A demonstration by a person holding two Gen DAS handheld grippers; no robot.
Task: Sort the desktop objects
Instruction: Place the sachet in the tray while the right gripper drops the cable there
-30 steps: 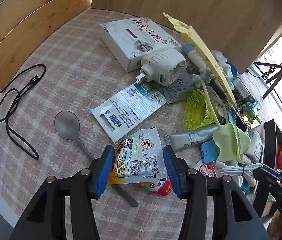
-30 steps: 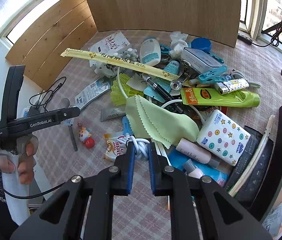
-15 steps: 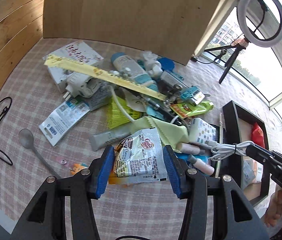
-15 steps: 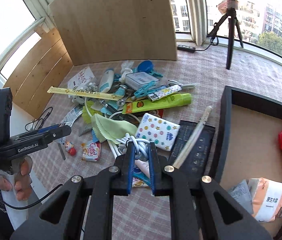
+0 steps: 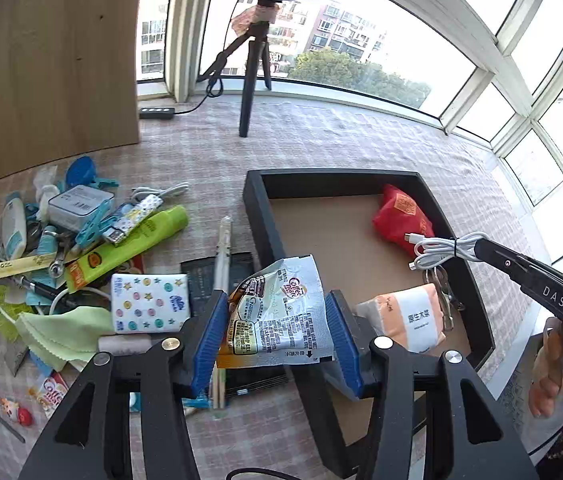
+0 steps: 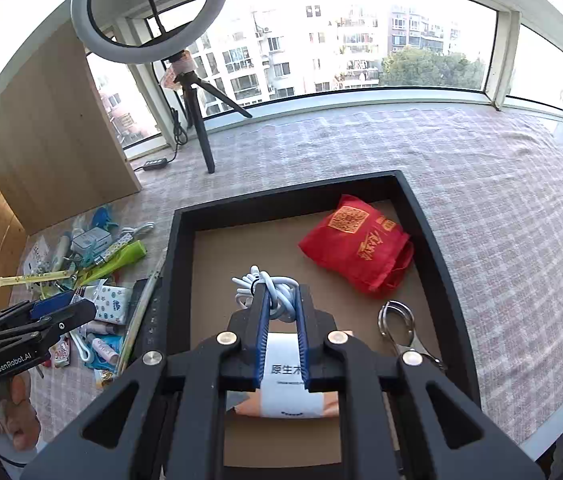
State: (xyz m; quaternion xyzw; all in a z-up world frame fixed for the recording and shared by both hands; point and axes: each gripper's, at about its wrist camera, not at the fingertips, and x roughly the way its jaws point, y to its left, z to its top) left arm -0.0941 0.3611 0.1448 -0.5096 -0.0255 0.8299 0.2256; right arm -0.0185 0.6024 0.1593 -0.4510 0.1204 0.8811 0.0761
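Two tools fill the foreground, and their black frames hide the near strip of the worktop (image 5: 361,148) and the near wall of the black tray (image 6: 437,248). The left tool (image 5: 277,330) has its blue pads set fairly wide and clamped on the side edges of a silver creamer sachet (image 5: 277,316), held above the tray's left wall; what lies under the sachet cannot be seen. The right tool (image 6: 281,338) has its pads nearly together, pinching a coiled white cable (image 6: 269,286) over the tray's brown floor. Inside the tray lie a red pouch (image 6: 357,248), a metal clip (image 6: 397,322) and an orange-and-white tissue pack (image 6: 297,392), the last mostly covered by the right tool. Left of the tray, on the checked cloth, sits a pile of unsorted things: a green tube (image 5: 129,246), a star-patterned tissue pack (image 5: 149,304), a yellow-green cloth (image 5: 65,332); smaller items are too tangled to name. Fingers (image 5: 553,376) of a hand show at the left view's right edge, cut off.
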